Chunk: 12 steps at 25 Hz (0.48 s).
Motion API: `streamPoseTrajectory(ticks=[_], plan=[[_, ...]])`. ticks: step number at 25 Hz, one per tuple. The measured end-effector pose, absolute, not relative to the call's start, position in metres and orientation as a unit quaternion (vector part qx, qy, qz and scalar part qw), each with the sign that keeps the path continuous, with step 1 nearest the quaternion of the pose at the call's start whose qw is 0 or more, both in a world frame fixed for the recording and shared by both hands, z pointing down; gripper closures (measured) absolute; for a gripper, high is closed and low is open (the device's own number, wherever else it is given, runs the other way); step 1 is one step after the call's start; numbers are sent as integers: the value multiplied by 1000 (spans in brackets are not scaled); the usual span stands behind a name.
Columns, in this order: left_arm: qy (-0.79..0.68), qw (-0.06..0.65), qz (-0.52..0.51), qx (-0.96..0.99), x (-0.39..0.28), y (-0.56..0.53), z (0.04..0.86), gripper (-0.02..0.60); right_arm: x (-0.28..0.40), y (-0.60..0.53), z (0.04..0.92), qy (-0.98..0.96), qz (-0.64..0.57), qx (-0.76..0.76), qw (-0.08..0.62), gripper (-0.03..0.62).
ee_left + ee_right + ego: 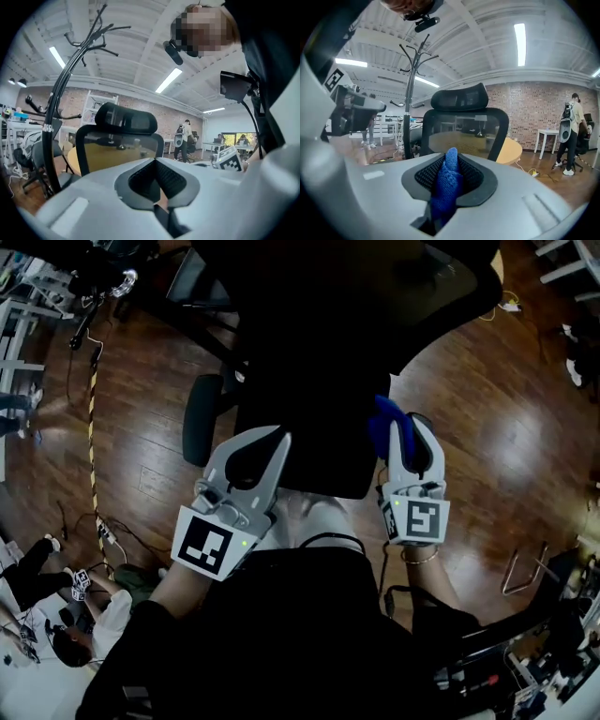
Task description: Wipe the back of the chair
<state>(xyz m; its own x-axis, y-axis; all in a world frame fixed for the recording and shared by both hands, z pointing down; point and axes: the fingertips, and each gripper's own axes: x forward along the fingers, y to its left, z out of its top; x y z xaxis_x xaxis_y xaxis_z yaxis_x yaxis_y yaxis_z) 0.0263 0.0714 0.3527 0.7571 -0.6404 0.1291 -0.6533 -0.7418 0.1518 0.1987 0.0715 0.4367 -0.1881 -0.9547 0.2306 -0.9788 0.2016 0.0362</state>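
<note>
A black office chair [328, 343] stands in front of me on the wooden floor. Its mesh back [461, 133] and headrest [459, 99] face both gripper cameras. The same chair back [117, 152] fills the middle of the left gripper view. My right gripper [401, 420] is shut on a blue cloth [382, 426], level with the chair's near right edge. That cloth [446, 185] sticks up between the jaws of the right gripper [451, 159]. My left gripper [279, 439] is at the chair's near left edge. Seen along its own jaws, the left gripper [157, 163] is shut with nothing in it.
A black coat stand [407, 117] rises left of the chair. Behind the chair is a round wooden table [510, 150]. A person [570, 136] stands by a white table [546, 137] at the far right. Cables [94, 437] trail over the floor at left, and a person [56, 638] sits at lower left.
</note>
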Motion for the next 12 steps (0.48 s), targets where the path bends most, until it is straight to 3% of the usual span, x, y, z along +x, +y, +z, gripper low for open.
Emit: streamPoseTrajectory(ticks=[8,12], plan=[[-358,75,-9,930,-78,140,282,574,155,181,316,-717,29,692,85,519],[-369,58,31,927,-129,175,283,574,104,233,282,-723,25,686,76,519]])
